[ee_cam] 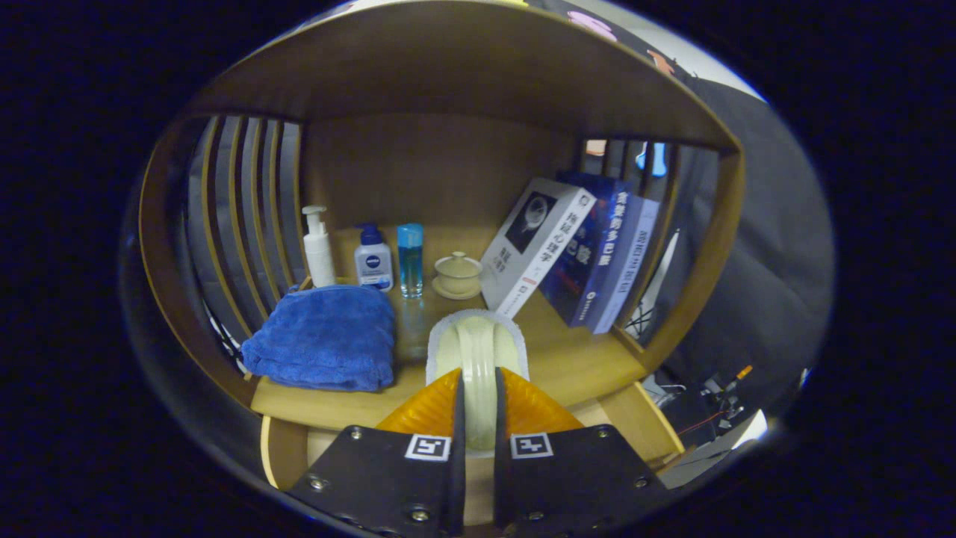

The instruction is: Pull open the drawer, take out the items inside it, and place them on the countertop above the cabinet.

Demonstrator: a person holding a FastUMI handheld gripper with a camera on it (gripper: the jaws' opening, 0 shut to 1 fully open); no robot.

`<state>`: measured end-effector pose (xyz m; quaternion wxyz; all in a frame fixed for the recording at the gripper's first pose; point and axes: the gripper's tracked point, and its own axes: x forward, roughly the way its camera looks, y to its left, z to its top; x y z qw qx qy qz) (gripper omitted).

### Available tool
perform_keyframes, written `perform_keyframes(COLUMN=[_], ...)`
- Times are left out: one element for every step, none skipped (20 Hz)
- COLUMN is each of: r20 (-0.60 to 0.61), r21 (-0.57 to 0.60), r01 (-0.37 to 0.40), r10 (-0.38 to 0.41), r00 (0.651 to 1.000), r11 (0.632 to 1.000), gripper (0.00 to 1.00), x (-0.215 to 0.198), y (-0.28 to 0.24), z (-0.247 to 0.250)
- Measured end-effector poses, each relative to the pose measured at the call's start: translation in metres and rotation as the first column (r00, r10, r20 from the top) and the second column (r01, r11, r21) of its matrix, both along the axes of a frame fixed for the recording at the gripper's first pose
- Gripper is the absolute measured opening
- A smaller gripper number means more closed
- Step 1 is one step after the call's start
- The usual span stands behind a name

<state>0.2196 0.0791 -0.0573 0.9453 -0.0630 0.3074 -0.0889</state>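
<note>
My gripper (478, 392) is shut on a pale cream item with a white fuzzy rim (478, 347), which looks like a slipper held on edge. Both orange fingers (429, 407) press its sides. The item hangs over the front part of the wooden countertop (575, 362), between a folded blue towel (325, 336) and several leaning books (571, 250). Below my fingers, the open drawer's wooden front edge (284, 448) shows; its inside is hidden behind the gripper.
At the back of the countertop stand a white pump bottle (319, 248), a small blue-capped bottle (373, 258), a blue glass bottle (410, 259) and a lidded cream cup on a saucer (458, 275). Slatted wooden side walls (239, 217) and a shelf top enclose the space.
</note>
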Motion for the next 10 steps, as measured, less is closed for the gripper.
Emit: perform_keyframes(r20=[-0.011,-0.017,-0.024,-0.031,-0.040,-0.047,-0.051,-0.053,-0.048,-0.035], r21=[0.005,0.011,0.021,0.031,0.039,0.046,0.053,0.061,0.068,0.074], r01=[-0.018,-0.036,-0.050,-0.060,-0.066,-0.071,-0.077,-0.084,-0.094,-0.095], r10=[0.018,0.037,0.050,0.061,0.067,0.073,0.079,0.088,0.097,0.097], r00=[1.000,0.999,0.998,0.998,0.997,0.996,0.996,0.995,0.994,0.995], r11=[1.000,0.999,0.999,0.998,0.997,0.996,0.996,0.995,0.993,0.993], gripper=[0.15,0.15,0.15,0.15,0.15,0.15,0.15,0.15,0.15,0.15], x=[0.006,0.012,0.017,0.021,0.024,0.027,0.030,0.031,0.034,0.038], y=[0.002,0.003,0.004,0.004,0.004,0.003,0.002,0.004,0.006,0.004], z=[-0.007,-0.015,-0.022,-0.029,-0.035,-0.041,-0.046,-0.050,-0.052,-0.052])
